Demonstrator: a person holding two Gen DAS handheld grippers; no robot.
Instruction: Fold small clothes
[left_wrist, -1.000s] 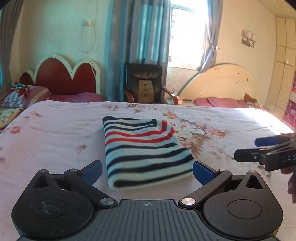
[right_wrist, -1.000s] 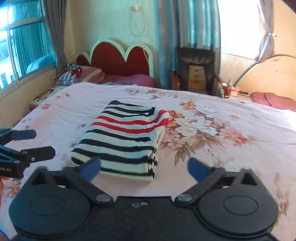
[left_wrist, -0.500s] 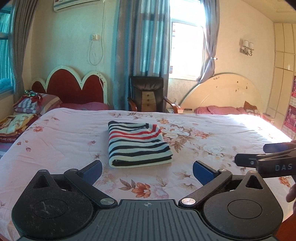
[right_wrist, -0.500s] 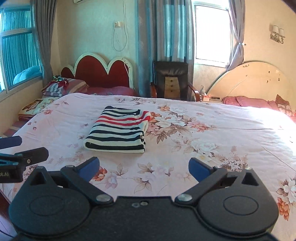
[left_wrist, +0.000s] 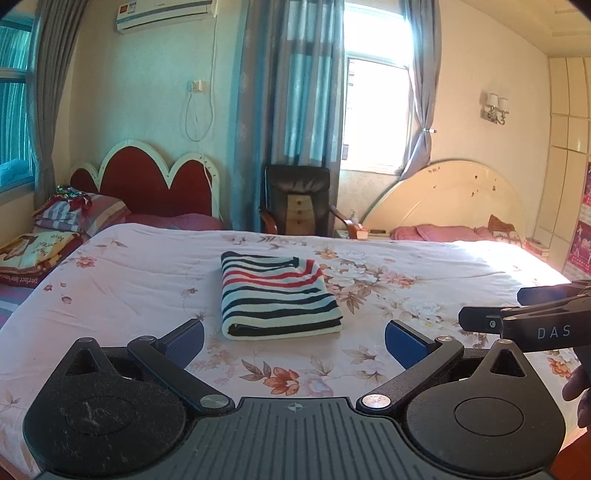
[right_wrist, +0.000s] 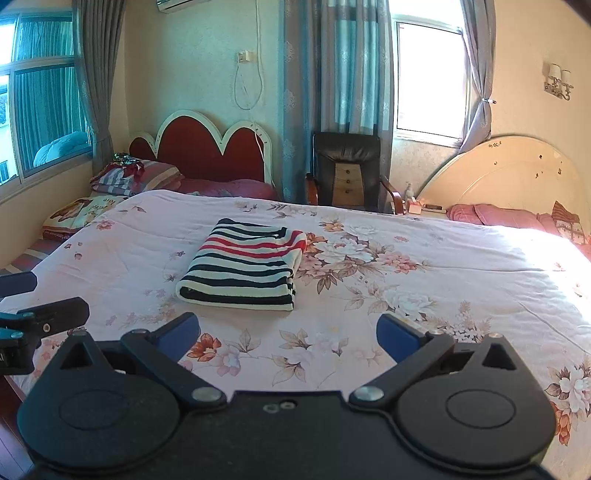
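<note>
Neatly folded striped top — flat.

Both grippers, left gripper and right gripper, are withdrawing from the folded striped garment, widening the view of the bed.

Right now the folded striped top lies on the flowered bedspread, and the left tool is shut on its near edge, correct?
No. The left tool is open and clear of the striped top, as the left wrist view shows. The top does lie folded on the bedspread.
</note>
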